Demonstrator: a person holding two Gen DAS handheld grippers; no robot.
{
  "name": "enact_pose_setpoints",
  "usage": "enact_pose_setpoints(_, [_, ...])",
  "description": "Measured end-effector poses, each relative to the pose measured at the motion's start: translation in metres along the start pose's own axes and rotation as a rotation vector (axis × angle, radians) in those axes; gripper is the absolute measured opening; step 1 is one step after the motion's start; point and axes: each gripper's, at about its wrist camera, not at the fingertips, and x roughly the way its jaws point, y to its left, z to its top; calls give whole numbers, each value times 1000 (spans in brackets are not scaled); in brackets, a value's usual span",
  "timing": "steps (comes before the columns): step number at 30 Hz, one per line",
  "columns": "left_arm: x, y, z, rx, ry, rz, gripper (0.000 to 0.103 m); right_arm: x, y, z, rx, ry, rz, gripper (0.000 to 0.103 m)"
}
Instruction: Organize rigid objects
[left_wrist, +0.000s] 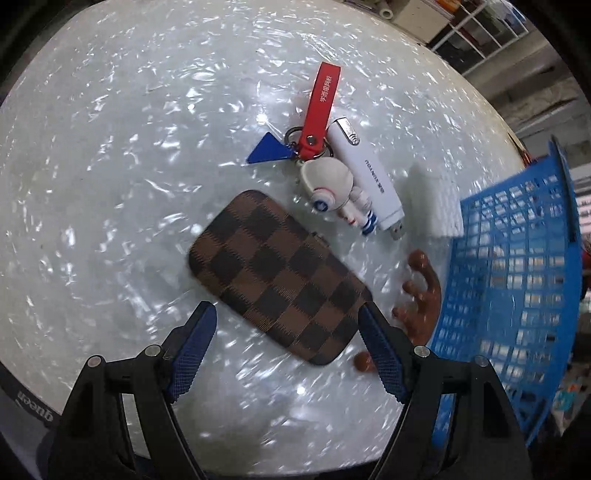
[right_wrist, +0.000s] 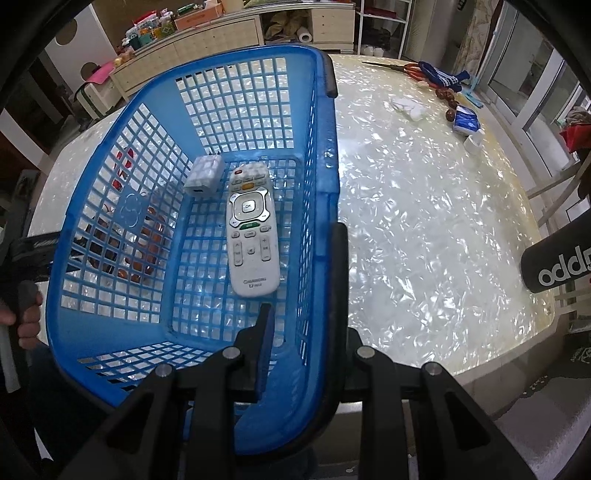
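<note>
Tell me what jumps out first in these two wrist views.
The blue plastic lattice basket dominates the right wrist view, the right gripper clamped on its near wall, a white remote control and small white charger block inside. In the left view, a brown checkered pouch lies between the open left gripper fingers on the pearly table.

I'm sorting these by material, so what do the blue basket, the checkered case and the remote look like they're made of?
Blue basket: glossy moulded plastic, going by its lattice walls. Checkered case: probably coated canvas or faux leather, with a matte woven-looking brown check. Remote: smooth white hard plastic with what look like rubbery grey buttons.
</note>
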Motion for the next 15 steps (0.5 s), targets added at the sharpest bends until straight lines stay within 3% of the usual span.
enact_pose_setpoints(9, [10, -9, 11, -146, -50, 77, 84, 2, -6, 2, -5, -6, 29, 25])
enact_pose_setpoints(15, [18, -23, 19, -227, -39, 131, 86, 4, -7, 3, -10, -7, 49, 25])
